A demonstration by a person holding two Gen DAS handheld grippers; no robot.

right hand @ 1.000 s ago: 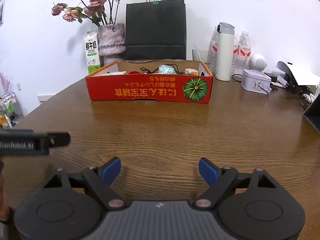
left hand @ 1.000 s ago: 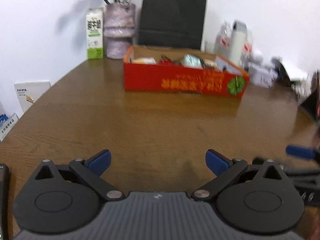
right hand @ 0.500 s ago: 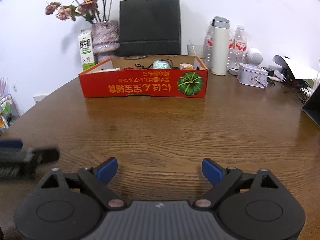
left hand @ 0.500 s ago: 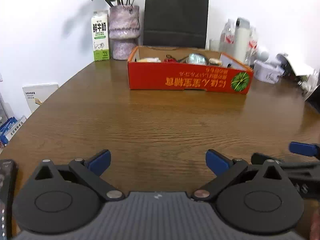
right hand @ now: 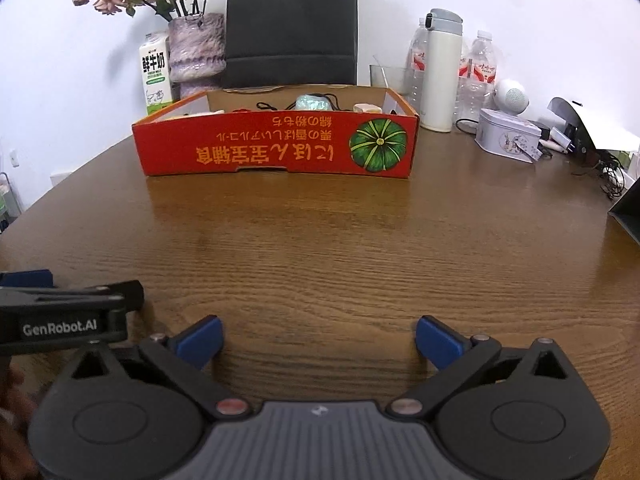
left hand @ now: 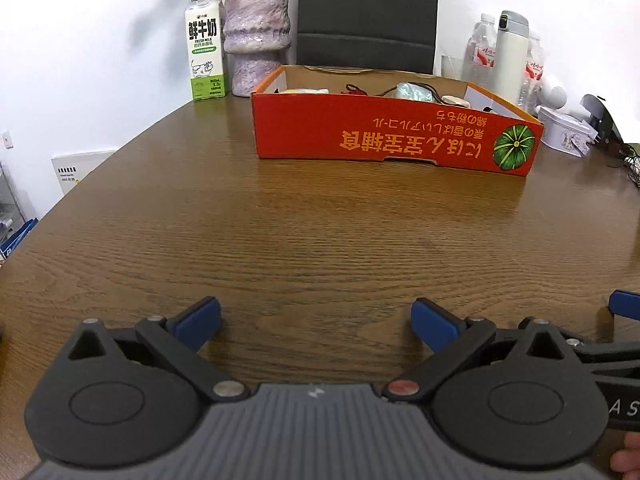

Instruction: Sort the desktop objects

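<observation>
A red cardboard box [left hand: 396, 140] with a green pumpkin print stands at the far middle of the brown wooden table [left hand: 320, 232]; it also shows in the right wrist view [right hand: 276, 148]. Inside it lie several small items, among them a pale green packet [right hand: 310, 102] and black cords. My left gripper [left hand: 316, 320] is open and empty, low over the table's near part. My right gripper [right hand: 318, 338] is open and empty beside it. Each gripper shows at the edge of the other's view.
Behind the box stand a milk carton [left hand: 205, 48], a purple vase [left hand: 256, 36] with dried flowers and a black paper bag [right hand: 290, 24]. At the right are a white thermos [right hand: 442, 72], water bottles [right hand: 480, 66], a tin [right hand: 508, 134] and cables.
Both grippers have drawn a little closer to the box and the left view has steadied. Both stay open and empty.
</observation>
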